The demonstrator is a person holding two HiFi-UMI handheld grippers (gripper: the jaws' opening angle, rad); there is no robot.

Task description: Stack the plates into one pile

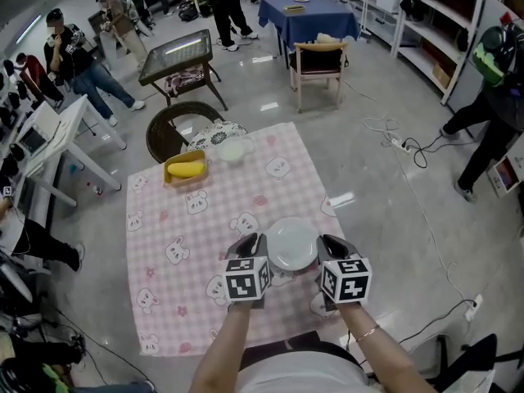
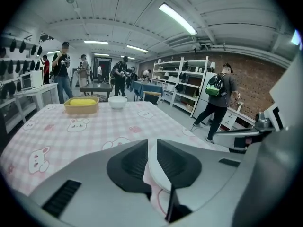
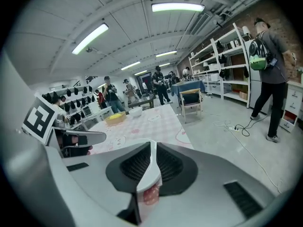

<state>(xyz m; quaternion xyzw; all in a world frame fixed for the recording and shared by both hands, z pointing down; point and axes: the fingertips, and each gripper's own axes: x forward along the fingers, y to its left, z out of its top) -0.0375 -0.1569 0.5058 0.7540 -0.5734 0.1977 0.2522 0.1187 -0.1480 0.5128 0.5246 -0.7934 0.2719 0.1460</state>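
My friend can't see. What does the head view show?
The left hand-held gripper and right hand-held gripper pinch a white plate by opposite edges over a pink bunny tablecloth. A yellow tray and white bowl sit farther back.

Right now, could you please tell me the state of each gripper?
The left gripper is closed on the left rim of the white plate.
The right gripper is closed on the same plate's right rim.

A pink checked cloth with rabbit prints covers the tabletop. At its far end, a tan tray holding a yellow item stands just beside a white bowl. A dark round-backed chair stands behind that edge. Farther off, a wooden chair stands before a blue-covered table.
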